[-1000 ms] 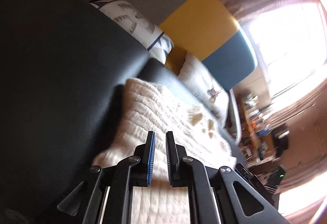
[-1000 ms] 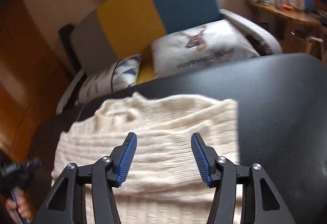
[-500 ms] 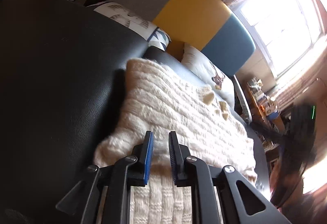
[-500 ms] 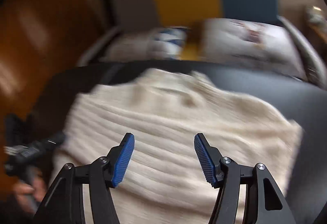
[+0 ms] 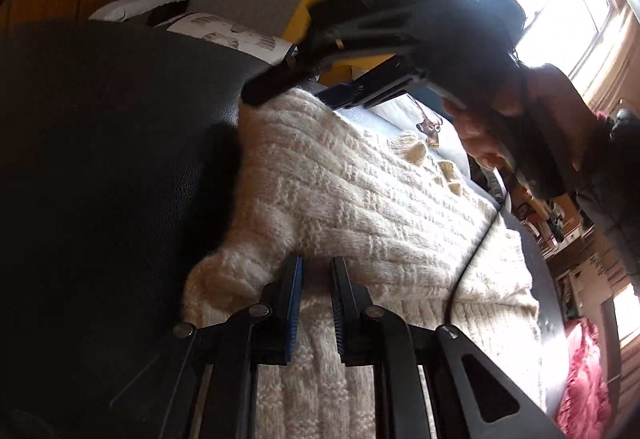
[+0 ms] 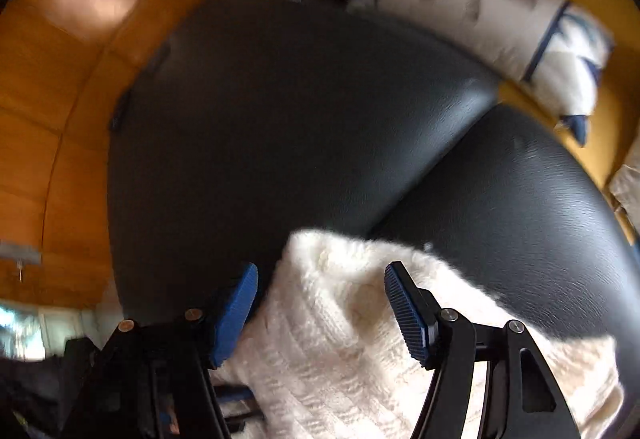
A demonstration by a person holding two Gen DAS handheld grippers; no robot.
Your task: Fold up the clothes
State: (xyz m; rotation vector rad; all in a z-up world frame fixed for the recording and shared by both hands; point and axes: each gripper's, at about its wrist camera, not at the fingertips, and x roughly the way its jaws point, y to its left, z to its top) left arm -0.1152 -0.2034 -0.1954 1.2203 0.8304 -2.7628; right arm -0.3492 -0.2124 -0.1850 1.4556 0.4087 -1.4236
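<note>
The black bench [image 5: 100,159] fills the left of the frame; the cream sweater [image 5: 360,207] lies on it, centre-right. Left tongs [image 5: 316,303] – nearly closed on a sweater fold. Right tongs [image 6: 320,295] – wide open over the sweater's corner.

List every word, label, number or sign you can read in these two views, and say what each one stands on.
No text can be read in either view.
White cushion with the deer picture: any lettering under the picture is hidden or too small to read.
Patterned cushion: shapes only, blurred, no letters.
Right gripper: a green light on its body, no label legible.
Cream knitted sweater: no tag or print visible.
</note>
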